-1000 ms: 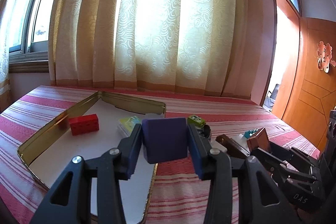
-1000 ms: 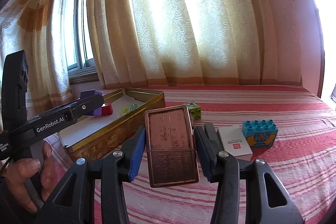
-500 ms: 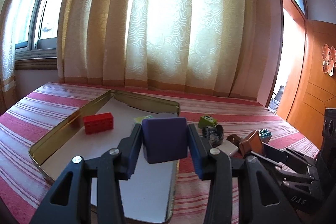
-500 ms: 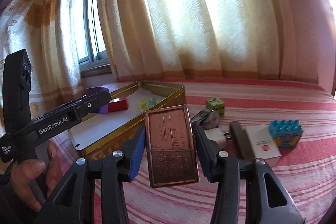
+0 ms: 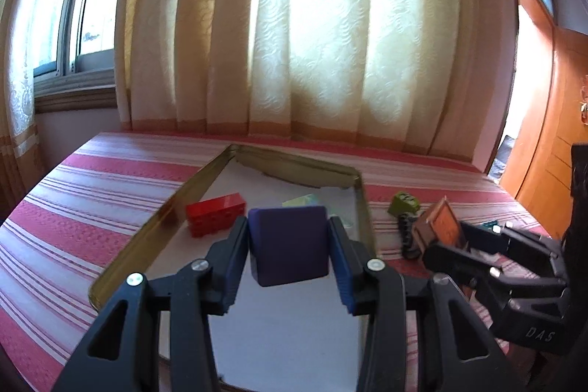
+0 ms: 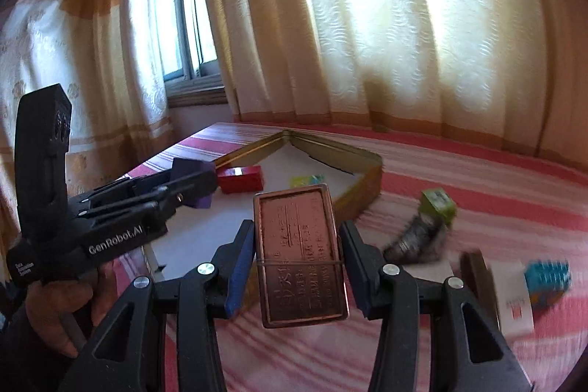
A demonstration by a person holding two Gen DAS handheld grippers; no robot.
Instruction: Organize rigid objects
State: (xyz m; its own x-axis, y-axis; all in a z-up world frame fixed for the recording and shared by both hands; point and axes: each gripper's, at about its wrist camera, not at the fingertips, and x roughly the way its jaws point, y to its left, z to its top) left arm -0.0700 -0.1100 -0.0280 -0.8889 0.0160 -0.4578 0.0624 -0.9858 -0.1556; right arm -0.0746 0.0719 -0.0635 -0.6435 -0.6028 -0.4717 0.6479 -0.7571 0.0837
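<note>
left claw (image 5: 290, 247) grips purple block (image 5: 289, 245) over gold tin (image 5: 154, 230) at mid frame, right claw (image 6: 297, 258) clamps copper case (image 6: 301, 256) lower centre, both prob. headed for the tin w/ the red brick (image 5: 215, 214).

"GenRobot.AI" on the left gripper (image 6: 191, 188) body; "DAS" on the right gripper (image 5: 446, 237) body.

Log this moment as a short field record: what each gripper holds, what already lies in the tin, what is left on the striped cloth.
left gripper: shut on purple block
right gripper: shut on copper case
gold tin: open, white-lined
in tin: red brick, pale green packet
on striped cloth: green cube, dark clip, white box, blue brick
</note>
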